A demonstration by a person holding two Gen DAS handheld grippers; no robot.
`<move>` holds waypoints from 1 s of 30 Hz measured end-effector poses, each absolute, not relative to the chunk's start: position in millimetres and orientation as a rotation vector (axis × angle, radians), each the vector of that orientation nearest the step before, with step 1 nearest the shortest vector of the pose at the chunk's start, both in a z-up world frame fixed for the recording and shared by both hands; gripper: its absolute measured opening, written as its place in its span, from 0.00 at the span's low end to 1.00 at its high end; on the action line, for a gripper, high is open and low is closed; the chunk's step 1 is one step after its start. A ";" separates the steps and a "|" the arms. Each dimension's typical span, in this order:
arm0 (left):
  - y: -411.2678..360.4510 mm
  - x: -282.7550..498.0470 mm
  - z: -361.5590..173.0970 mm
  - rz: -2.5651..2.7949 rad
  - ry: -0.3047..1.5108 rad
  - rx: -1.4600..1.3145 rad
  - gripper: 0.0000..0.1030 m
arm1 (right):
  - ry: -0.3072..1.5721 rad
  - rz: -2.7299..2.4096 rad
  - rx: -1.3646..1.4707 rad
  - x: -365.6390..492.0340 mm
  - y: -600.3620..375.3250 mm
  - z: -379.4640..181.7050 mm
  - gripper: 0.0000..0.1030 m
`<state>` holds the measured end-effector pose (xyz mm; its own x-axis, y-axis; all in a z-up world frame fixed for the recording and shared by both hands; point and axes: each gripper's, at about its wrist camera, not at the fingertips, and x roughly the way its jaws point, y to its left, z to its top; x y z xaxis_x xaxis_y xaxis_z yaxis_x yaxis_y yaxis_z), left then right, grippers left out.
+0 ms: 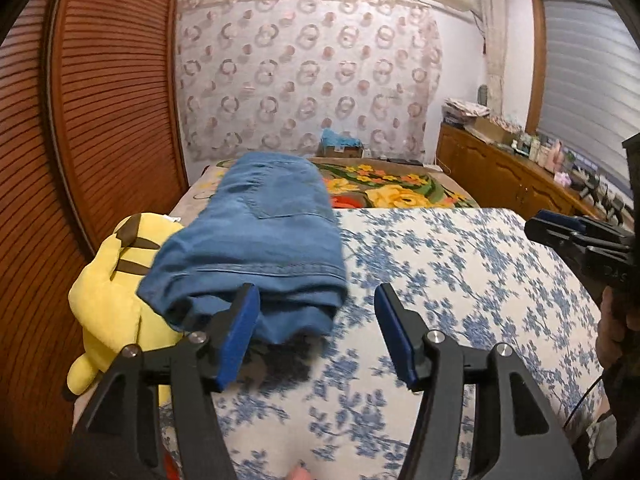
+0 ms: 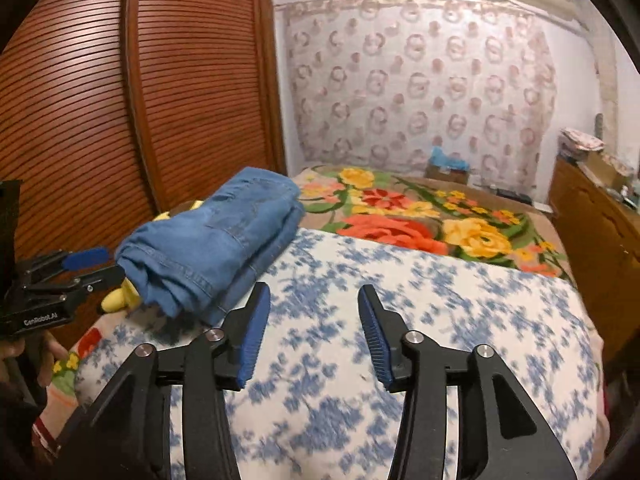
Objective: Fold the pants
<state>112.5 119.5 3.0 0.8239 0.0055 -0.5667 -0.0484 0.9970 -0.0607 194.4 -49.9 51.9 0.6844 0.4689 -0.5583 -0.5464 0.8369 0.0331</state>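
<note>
A bed (image 1: 460,248) is being seen from both cameras, and most of it is being covered by a white sheet (image 2: 420,320) with blue flowers. The far end is being covered by a blanket (image 2: 400,216) with big red and yellow flowers. A brown slatted door (image 1: 100,100) is being seen along the left side of the bed, and a patterned cloth (image 1: 304,68) is being hung on the back wall.

The pants (image 1: 256,248), blue jeans, are being left folded in a thick pile near the left edge of the bed. Part of the pile is being rested on a yellow toy (image 1: 108,304), which is being squeezed between the pants and the door.

The left gripper (image 1: 316,332) is being held just in front of the pants' near end. Its jaws are being held wide apart, and nothing is being gripped; its left pad (image 1: 240,332) is being seen in front of the cloth. The right gripper (image 2: 312,332) is being held over bare sheet, beside the pants, with its jaws apart and nothing between them.
</note>
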 end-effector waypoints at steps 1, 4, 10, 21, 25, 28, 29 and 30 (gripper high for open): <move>114.9 111.0 3.1 0.022 0.602 -0.073 0.58 | 0.583 0.559 -0.133 190.0 -55.0 52.6 0.52; 95.6 108.0 5.4 0.024 0.605 -0.055 0.58 | 0.572 0.531 -0.112 175.3 -71.6 56.5 0.60; 64.2 102.6 11.8 0.001 0.605 -0.028 0.58 | 0.531 0.459 -0.096 149.8 -101.5 69.7 0.68; 25.8 91.2 51.7 -0.049 0.526 -0.038 0.58 | 0.440 0.348 -0.060 113.7 -146.2 103.4 0.73; 22.8 86.0 62.6 -0.054 0.501 -0.051 0.58 | 0.406 0.317 -0.046 104.8 -160.4 114.8 0.75; 21.1 82.7 66.6 -0.050 0.486 -0.057 0.58 | 0.397 0.301 -0.044 102.8 -164.8 116.8 0.75; 21.1 81.7 67.7 -0.048 0.482 -0.057 0.58 | 0.395 0.296 -0.044 102.4 -165.9 117.2 0.75; 20.9 81.3 68.1 -0.044 0.480 -0.056 0.58 | 0.395 0.294 -0.043 101.9 -166.2 116.8 0.75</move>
